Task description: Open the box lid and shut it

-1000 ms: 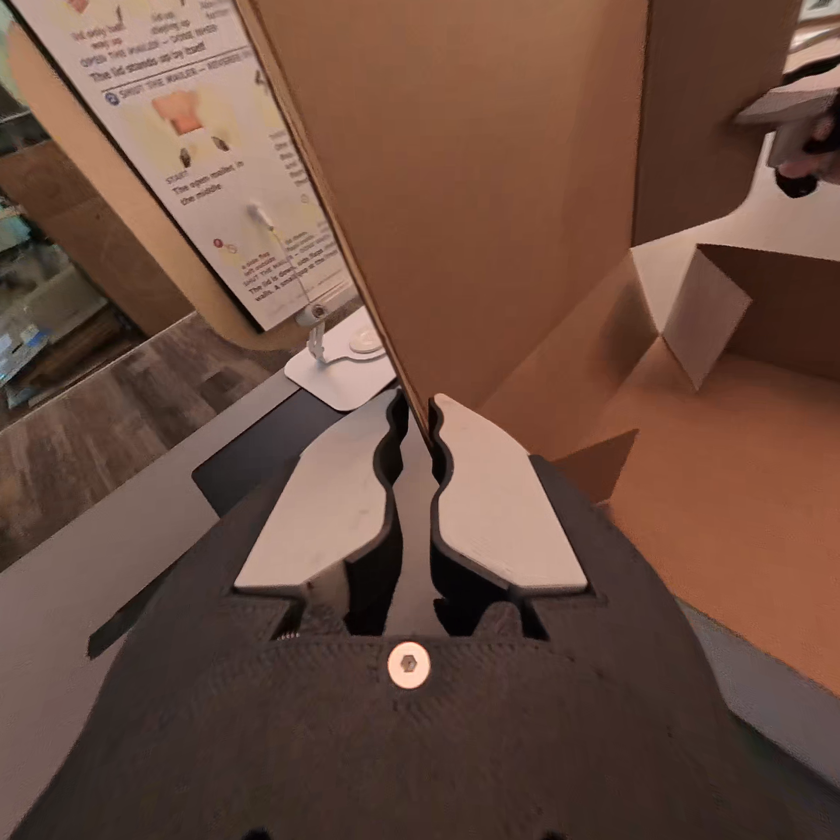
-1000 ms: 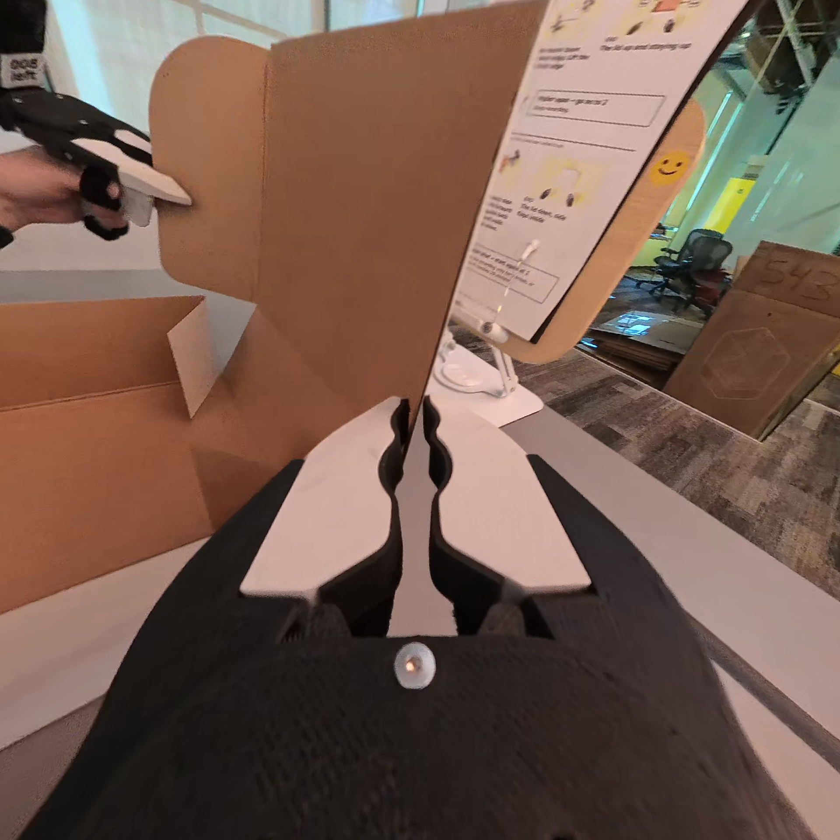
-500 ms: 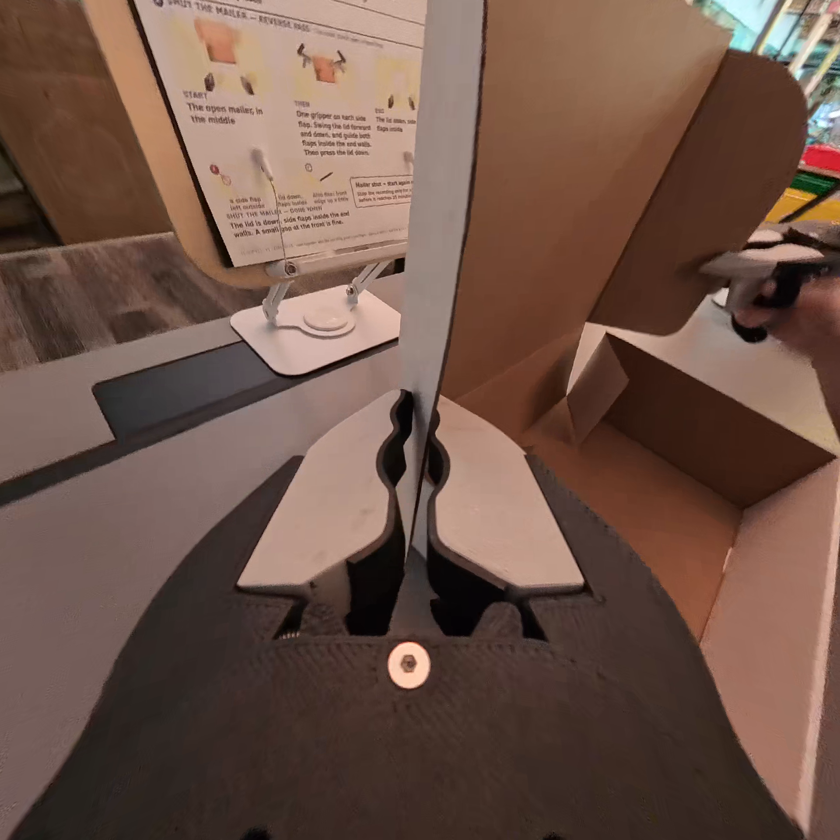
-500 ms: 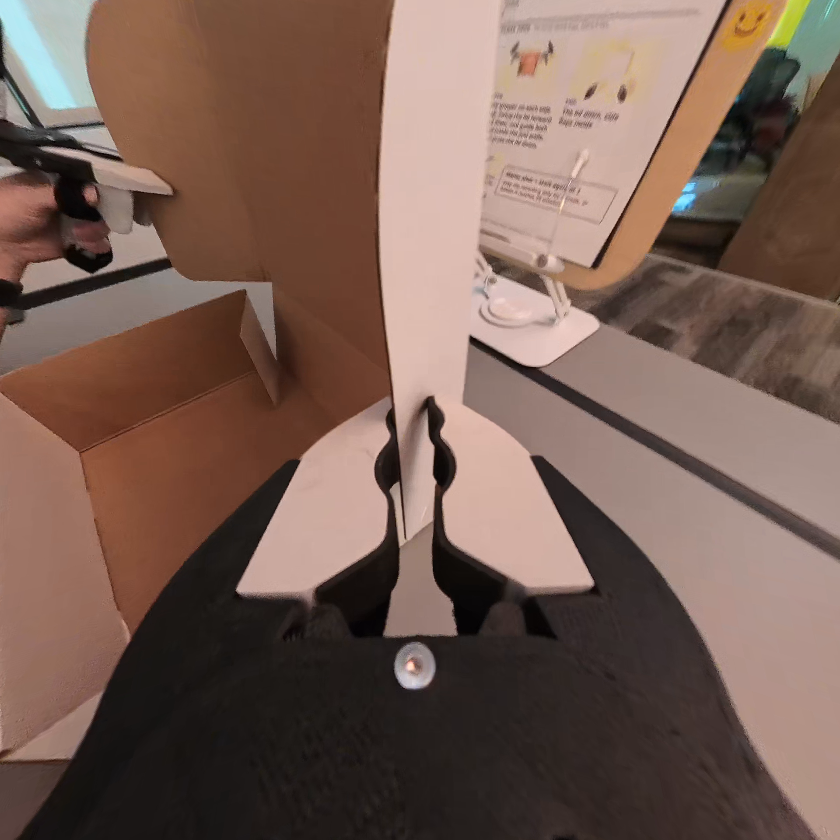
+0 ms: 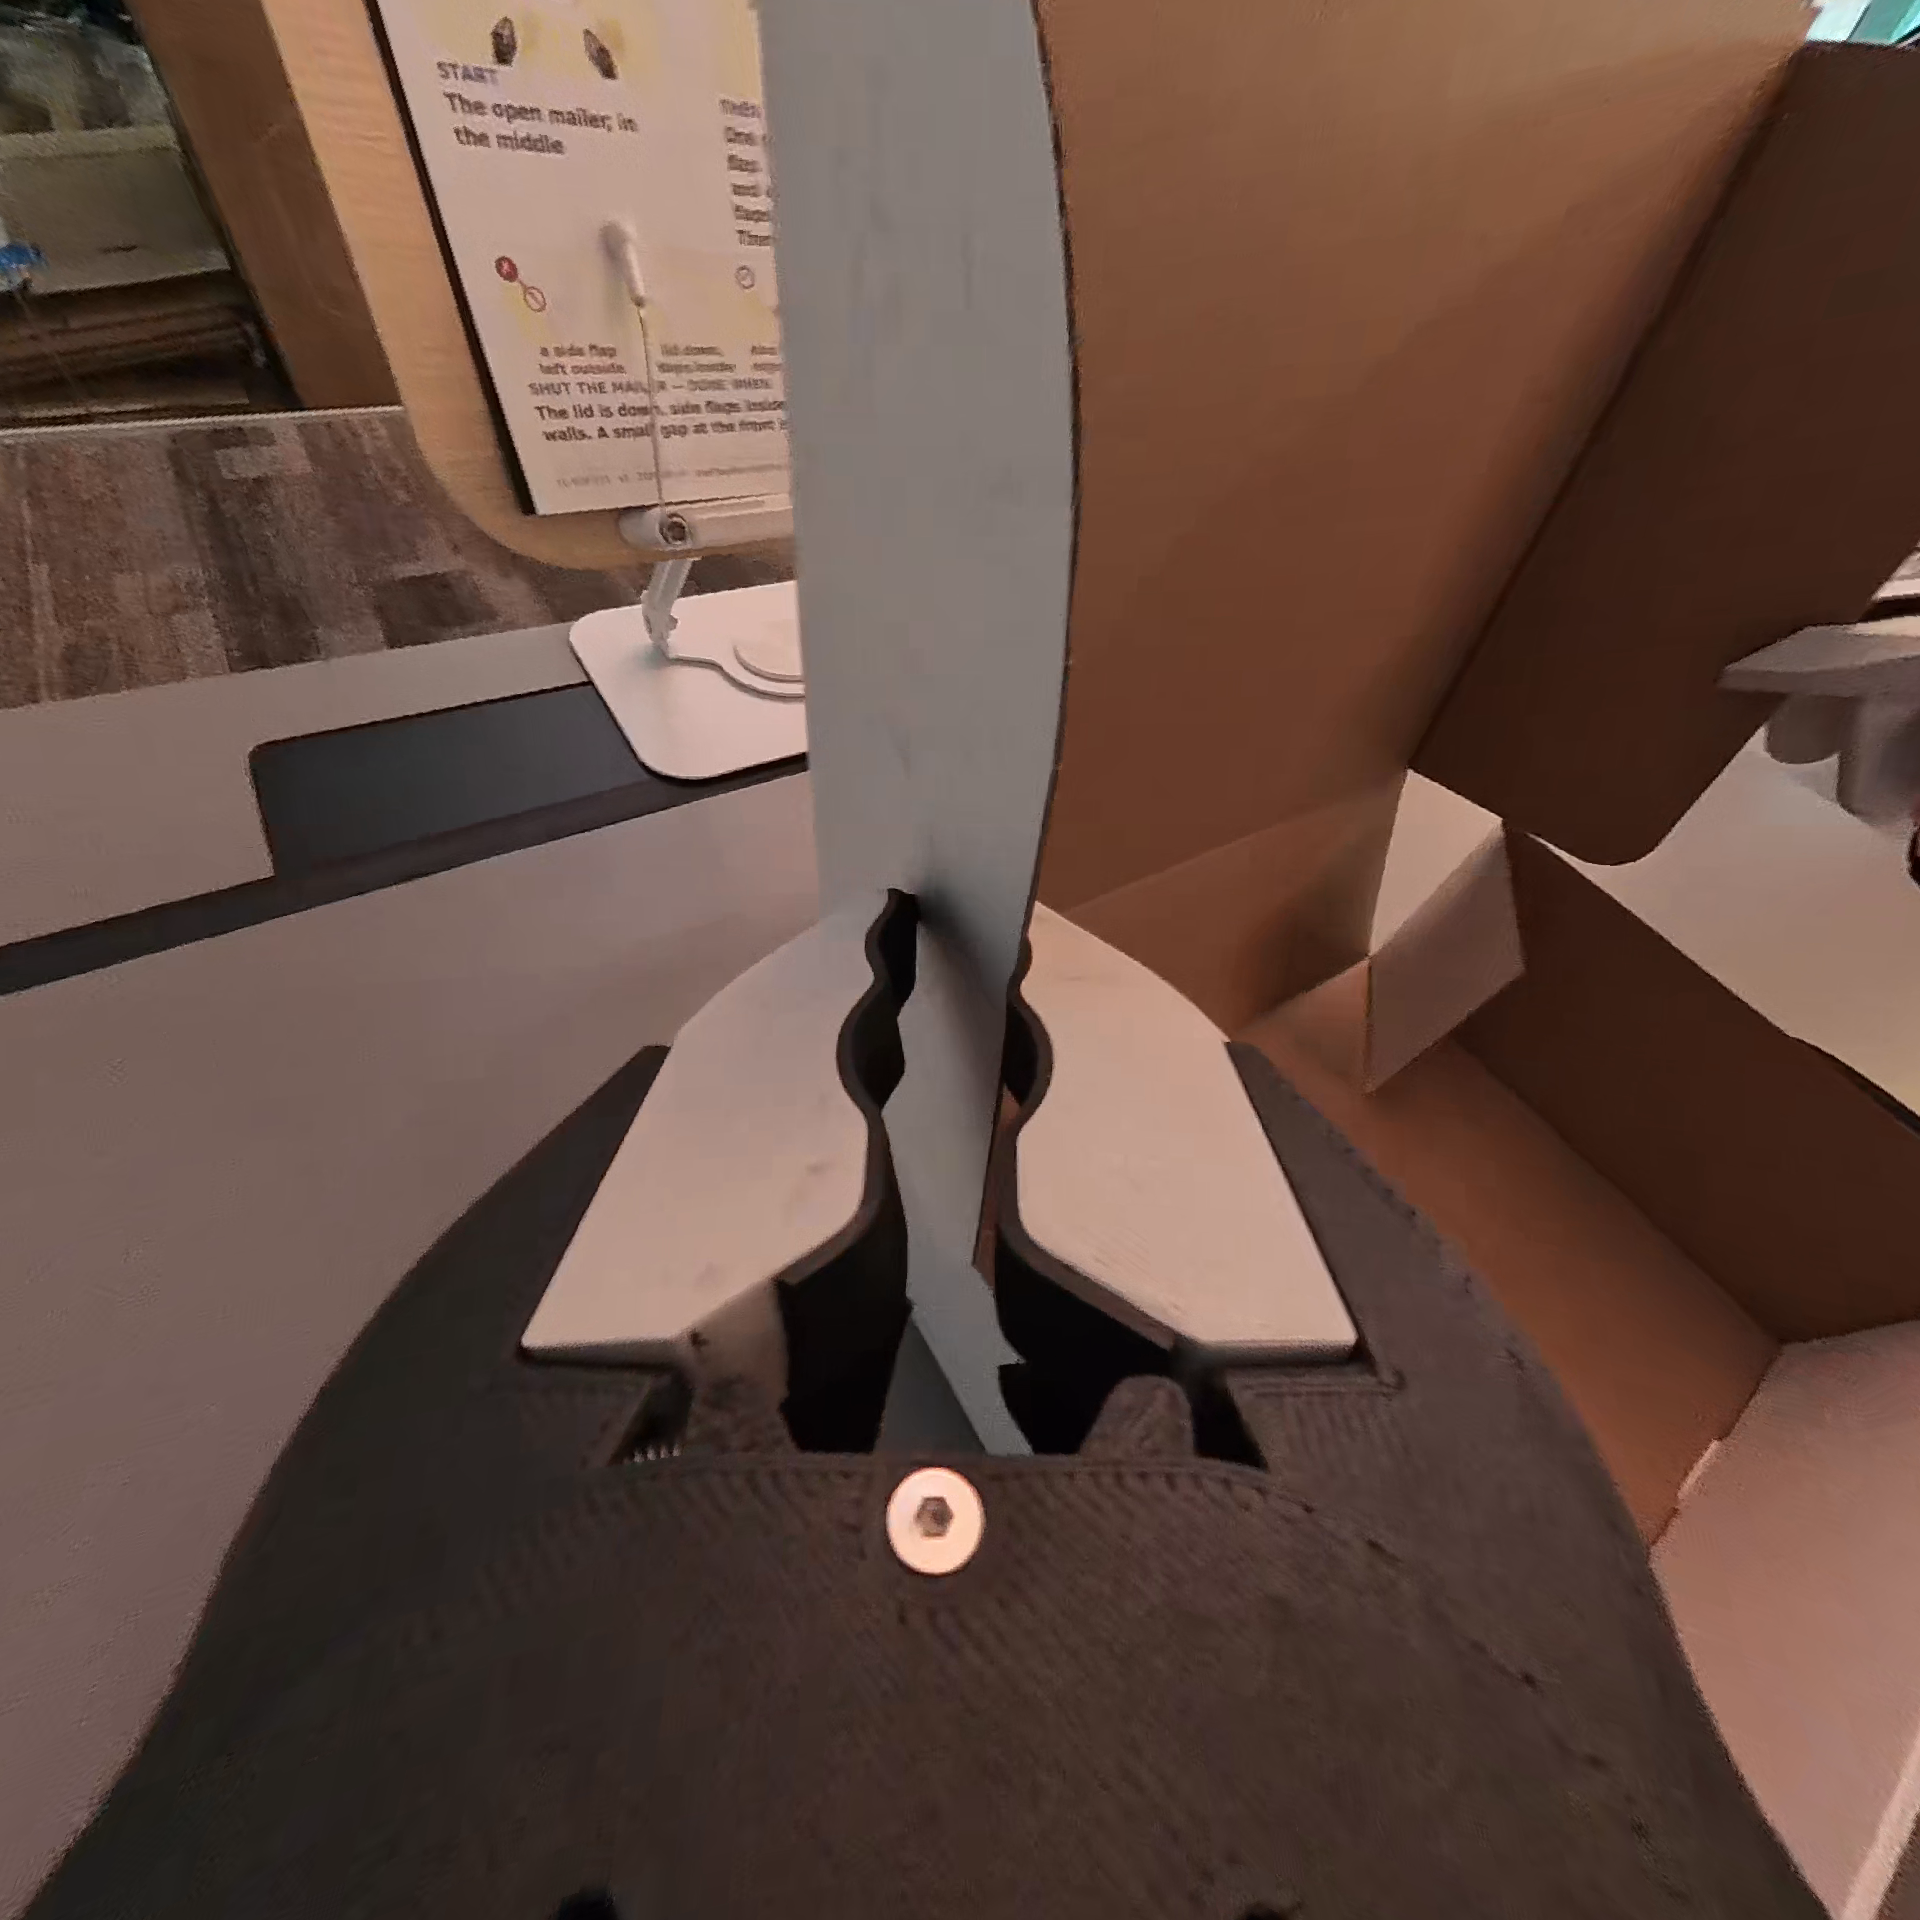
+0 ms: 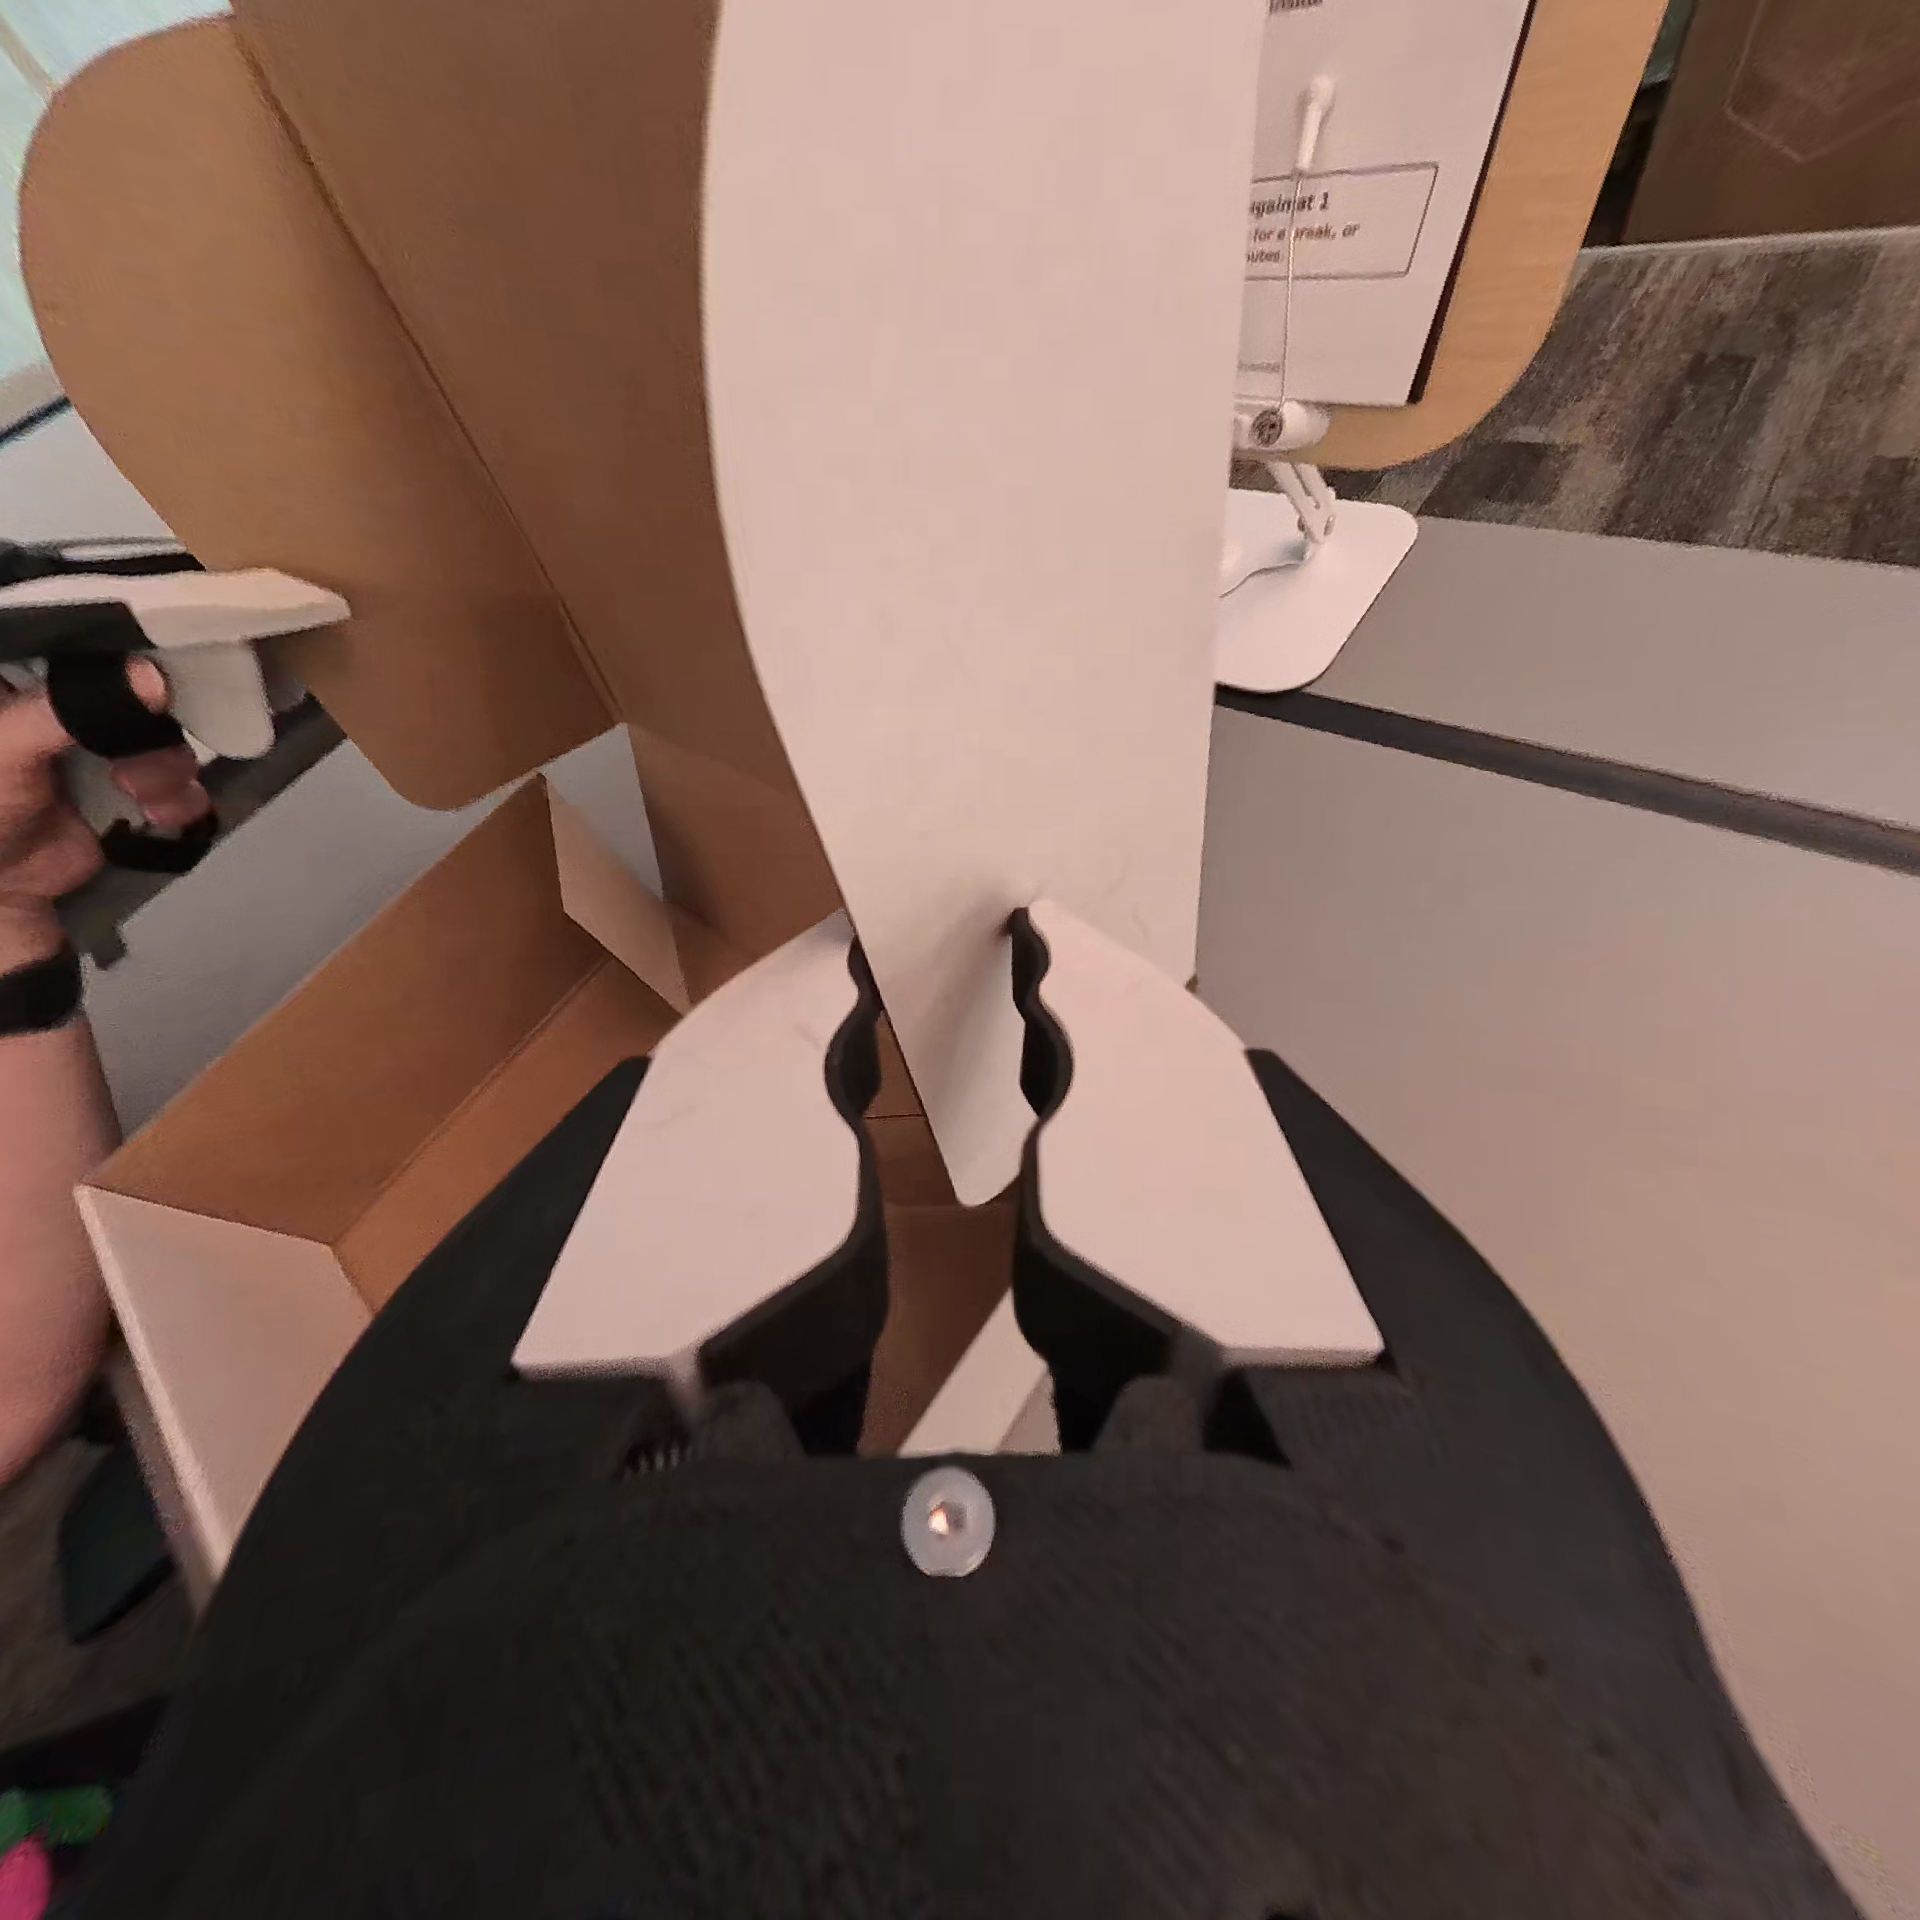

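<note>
The brown cardboard box (image 5: 1621,1174) is open, its tall lid (image 5: 1299,416) upright ahead of both tools, so the shutting half looks to be under way. The left tool (image 5: 961,935) pinches the lid's left side flap (image 5: 925,520); the right tool (image 6: 935,935) pinches the right side flap (image 6: 987,468). Left to do: swing the lid down and tuck both flaps inside the walls. The grey surface (image 5: 312,1039) beside each tool gives room; the instruction board on a white stand (image 5: 623,312) sits beyond the lid.
</note>
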The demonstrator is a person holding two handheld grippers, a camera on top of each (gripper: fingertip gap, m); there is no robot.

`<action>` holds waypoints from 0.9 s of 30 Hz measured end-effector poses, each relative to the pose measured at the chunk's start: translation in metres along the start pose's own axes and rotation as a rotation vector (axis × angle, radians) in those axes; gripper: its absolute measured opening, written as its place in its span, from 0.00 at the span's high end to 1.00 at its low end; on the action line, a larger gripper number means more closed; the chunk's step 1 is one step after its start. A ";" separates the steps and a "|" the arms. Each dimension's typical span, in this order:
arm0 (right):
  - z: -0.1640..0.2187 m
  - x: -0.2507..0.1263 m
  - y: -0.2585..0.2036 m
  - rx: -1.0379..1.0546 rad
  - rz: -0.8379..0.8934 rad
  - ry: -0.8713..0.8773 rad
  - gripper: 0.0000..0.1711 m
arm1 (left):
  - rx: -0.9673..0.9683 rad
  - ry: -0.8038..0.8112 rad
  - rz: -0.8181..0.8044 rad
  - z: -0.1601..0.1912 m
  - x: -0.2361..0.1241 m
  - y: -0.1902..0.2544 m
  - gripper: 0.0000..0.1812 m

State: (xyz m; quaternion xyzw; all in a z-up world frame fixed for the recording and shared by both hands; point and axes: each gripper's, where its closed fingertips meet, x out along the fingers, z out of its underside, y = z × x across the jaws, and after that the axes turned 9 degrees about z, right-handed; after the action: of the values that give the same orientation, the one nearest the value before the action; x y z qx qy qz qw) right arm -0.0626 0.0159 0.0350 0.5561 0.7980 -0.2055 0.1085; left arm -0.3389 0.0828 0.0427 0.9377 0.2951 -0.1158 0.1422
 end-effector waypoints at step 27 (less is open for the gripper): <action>-0.011 -0.072 -0.012 -0.441 0.131 0.395 0.75 | 0.120 0.089 -0.069 0.017 -0.006 0.031 0.94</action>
State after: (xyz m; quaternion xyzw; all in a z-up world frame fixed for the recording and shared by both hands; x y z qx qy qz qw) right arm -0.0480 -0.0434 0.0759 0.5986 0.7915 0.0923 0.0820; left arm -0.3276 0.0493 0.0351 0.9379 0.3260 -0.0962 0.0686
